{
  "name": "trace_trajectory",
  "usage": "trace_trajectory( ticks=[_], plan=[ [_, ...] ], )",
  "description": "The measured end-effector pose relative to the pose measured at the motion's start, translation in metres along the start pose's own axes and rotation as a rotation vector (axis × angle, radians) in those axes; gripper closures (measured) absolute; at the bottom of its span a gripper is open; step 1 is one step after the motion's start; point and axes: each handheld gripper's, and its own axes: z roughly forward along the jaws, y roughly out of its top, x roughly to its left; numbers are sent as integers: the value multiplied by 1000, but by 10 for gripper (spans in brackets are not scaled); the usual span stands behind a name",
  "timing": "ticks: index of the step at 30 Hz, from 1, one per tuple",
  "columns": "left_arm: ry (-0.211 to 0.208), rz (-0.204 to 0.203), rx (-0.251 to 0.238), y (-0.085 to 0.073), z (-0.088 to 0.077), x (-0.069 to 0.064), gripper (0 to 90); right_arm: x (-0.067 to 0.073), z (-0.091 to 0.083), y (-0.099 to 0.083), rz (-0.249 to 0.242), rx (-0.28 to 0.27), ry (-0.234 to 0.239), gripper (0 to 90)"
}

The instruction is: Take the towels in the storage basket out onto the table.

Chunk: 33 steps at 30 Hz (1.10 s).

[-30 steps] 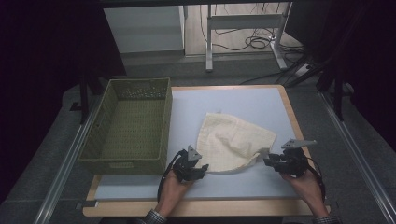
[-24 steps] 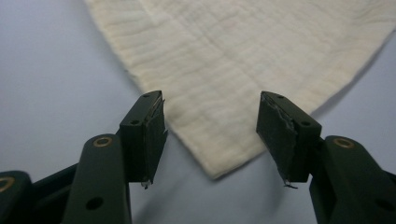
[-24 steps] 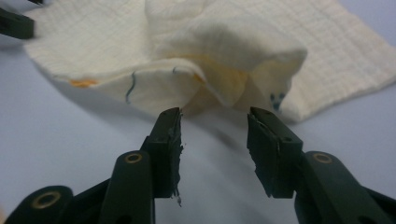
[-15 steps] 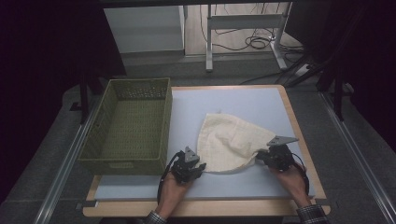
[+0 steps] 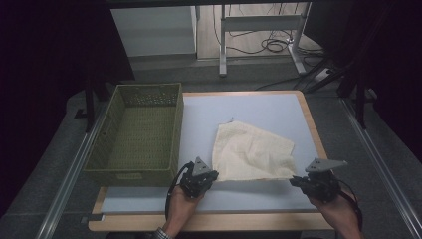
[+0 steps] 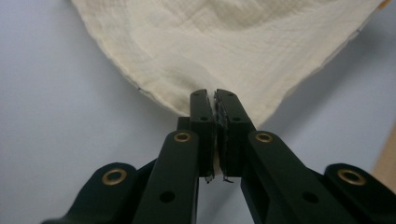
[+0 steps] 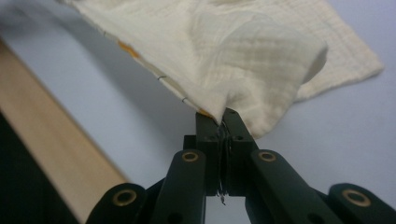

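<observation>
Both grippers' jaws have just closed – pinching the cloth (image 5: pixel 251 157), now pulled out flatter.

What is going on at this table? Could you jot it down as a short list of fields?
Work in hand: a cream cloth gripped at its two near corners
Left gripper: shut on one corner
Right gripper: shut on the other corner
Cloth: partly spread, wrinkled, near edge stretched between the grippers
Basket: green, left of the cloth, nothing seen inside
Table: pale top, wooden rim
</observation>
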Motion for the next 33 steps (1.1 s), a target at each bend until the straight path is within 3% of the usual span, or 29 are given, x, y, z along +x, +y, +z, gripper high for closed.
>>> trace_trajectory(
  ticks=[4,8,13,18,19,22,26,32,33],
  plan=[
    [-44,7,13,-10,-11,-10,825,7,-10,-24,33,27,48,789],
    [-19,13,9,-5,-14,-9,671,2,-19,-34,63,5,19,717],
    [38,25,16,13,-3,-1,579,-11,-17,-29,78,-37,-14,671],
    [69,22,25,30,16,8,535,-29,1,-19,121,-63,-34,684],
    [84,13,23,40,25,14,530,-40,13,-14,147,-62,-41,702],
    [120,11,25,53,37,24,528,-56,30,-6,177,-56,-60,710],
    [169,-19,31,72,55,43,533,-73,46,3,197,-64,-96,711],
    [206,-46,50,88,79,64,574,-91,59,11,223,-69,-129,724],
    [224,-54,52,93,88,74,589,-100,65,16,233,-69,-143,751]
  ],
)
